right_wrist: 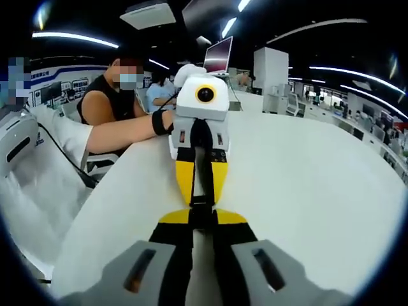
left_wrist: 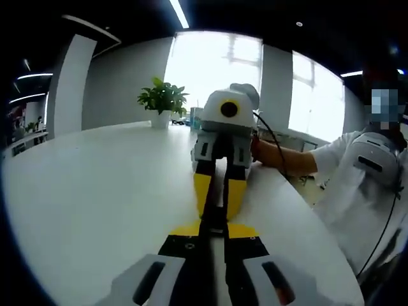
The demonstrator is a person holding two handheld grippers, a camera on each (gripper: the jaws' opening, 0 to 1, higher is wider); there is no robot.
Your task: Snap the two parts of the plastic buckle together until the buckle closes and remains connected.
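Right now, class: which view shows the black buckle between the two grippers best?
The right gripper view: the buckle sits lit between both grippers' yellow tips. The left gripper view shows the buckle too, but darker and harder to make out.

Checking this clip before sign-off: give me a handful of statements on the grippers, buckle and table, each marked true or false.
1. The two grippers face each other tip to tip over the white table. True: the left gripper meets the right gripper head on.
2. A black buckle sits between the meeting jaw tips. True, though whether it is fully latched cannot be told.
3. A potted plant stands on the table. True, in the left gripper view.
4. The buckle lies loose on the table, away from both grippers. False: it is held up between the jaw tips.
5. The right gripper's jaws are spread wide. False: they are closed on the buckle.
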